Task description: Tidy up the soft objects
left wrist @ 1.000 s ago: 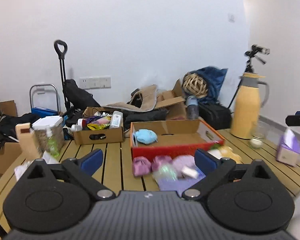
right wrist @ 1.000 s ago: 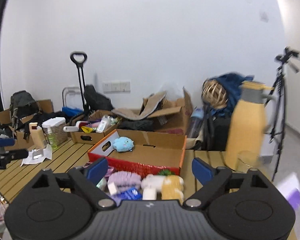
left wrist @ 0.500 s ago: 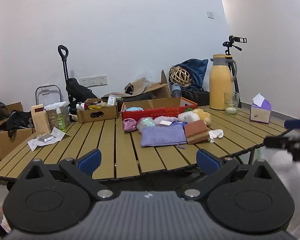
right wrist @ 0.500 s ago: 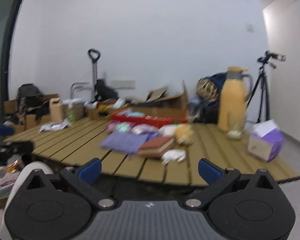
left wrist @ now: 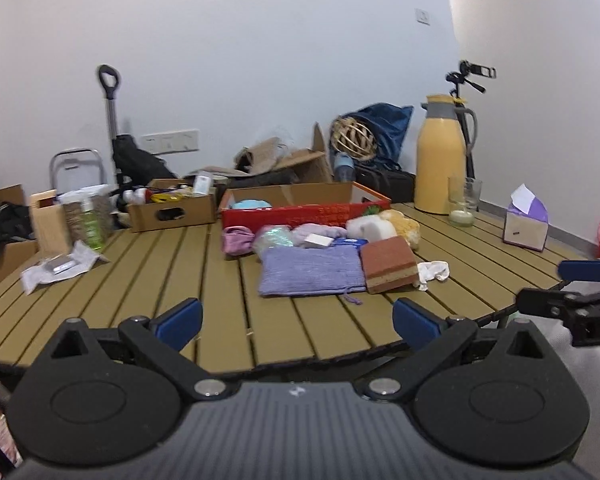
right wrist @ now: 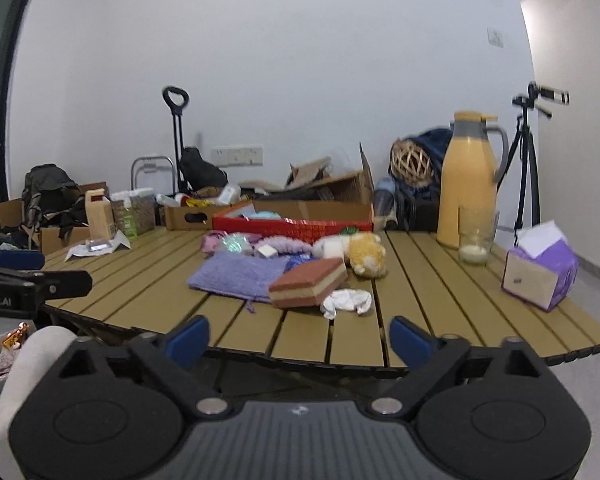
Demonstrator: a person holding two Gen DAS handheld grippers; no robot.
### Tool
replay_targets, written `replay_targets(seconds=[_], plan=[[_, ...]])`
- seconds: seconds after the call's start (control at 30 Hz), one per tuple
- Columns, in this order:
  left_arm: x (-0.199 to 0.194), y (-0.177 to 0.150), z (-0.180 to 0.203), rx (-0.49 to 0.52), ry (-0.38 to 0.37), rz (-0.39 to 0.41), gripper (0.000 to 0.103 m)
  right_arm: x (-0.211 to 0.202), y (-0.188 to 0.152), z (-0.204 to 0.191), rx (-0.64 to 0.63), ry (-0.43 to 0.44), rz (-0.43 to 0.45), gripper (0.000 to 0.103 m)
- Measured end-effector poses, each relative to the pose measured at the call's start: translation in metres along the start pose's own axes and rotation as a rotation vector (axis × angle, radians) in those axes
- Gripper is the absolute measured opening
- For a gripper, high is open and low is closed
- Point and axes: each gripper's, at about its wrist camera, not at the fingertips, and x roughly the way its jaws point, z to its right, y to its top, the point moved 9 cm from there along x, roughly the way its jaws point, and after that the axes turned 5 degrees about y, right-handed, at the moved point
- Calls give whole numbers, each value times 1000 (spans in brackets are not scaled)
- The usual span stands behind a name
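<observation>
Nearest the cameras, both tools hang off the near edge of the slatted table, with nothing in either. The left gripper stands with its jaws wide apart. The right gripper is likewise spread and empty; its jaws have just been closing a little, with nothing between them.

The first soft thing beyond the edge is a crumpled white cloth, touching the corner of the brick-red sponge block. The cloth looks very light and limp, so a pinch on its raised bunch would likely lift it whole. The sponge block appears springy and light; taking it across its short sides, on the flat faces, seems safest, since a hard squeeze would only deform it.

Beside the block lies the purple knitted towel, flat on the slats. It probably drapes and drags when lifted, so a hold on a near edge or corner, or one from each gripper, looks sensible.

Behind these sit a yellow plush toy, a white sponge, a small pink pouch and other small soft pieces too jumbled to tell apart. Farthest is the red cardboard box, with a blue plush already inside, the likely home for the rest.
</observation>
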Motion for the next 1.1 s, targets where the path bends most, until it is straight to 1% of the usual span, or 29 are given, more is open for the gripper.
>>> replay_targets(seconds=[0.03,0.1,0.17,0.27,0.3,0.33,0.37,0.4,0.43,0.47,0.5,0.57,0.6,0.63,0.67,0.7,0.73,0.77,0.8,0.83,0.9,0.93,1.03,1.07,1.1], plan=[[10,3,3,8,-9,-3,103,7,0,5,9,0,-8,86],[31,9,8,17,-27,-3,95,26,3,18,30,-20,-23,85],[60,16,13,29,-29,-29,79,48,8,33,30,-43,-41,83],[108,28,20,56,-51,-51,77,90,11,48,-10,-46,-99,80],[129,31,22,76,-46,-66,75,105,12,51,-26,-37,-116,76],[151,34,23,91,-41,-89,69,117,13,54,-33,-33,-132,72],[175,37,25,93,-41,-119,65,132,13,58,-36,-23,-157,71],[195,40,26,84,-49,-140,65,145,13,62,-33,-16,-173,67],[214,44,25,70,-59,-155,67,158,14,67,-28,-10,-184,65],[235,47,25,50,-65,-167,70,171,14,71,-28,-8,-203,65],[250,48,25,46,-55,-184,70,180,12,74,-32,-14,-221,65],[276,50,30,72,-75,-197,70,200,11,79,-37,-15,-240,64],[289,48,32,75,-73,-212,70,207,10,80,-42,-12,-251,59],[300,46,34,74,-70,-234,69,214,8,81,-51,-8,-262,46],[309,43,36,71,-84,-250,65,220,5,82,-60,-8,-283,39],[313,43,39,65,-101,-254,62,223,3,84,-62,-3,-293,30],[316,43,41,61,-117,-254,46,225,4,86,-45,11,-282,27],[318,43,43,49,-134,-258,33,227,4,89,-20,18,-278,25],[319,43,43,23,-137,-257,33,227,5,92,-1,17,-267,19],[317,44,44,14,-138,-241,27,226,5,97,12,5,-259,11],[311,45,47,26,-133,-218,20,224,7,107,37,-33,-239,10],[307,48,46,21,-128,-196,12,222,8,111,52,-37,-231,10],[284,65,42,-30,-156,-125,12,215,14,118,78,-47,-198,10],[276,70,42,-33,-168,-103,12,209,18,117,78,-50,-183,10],[271,72,42,-16,-164,-98,12,205,20,118,79,-48,-172,10]])
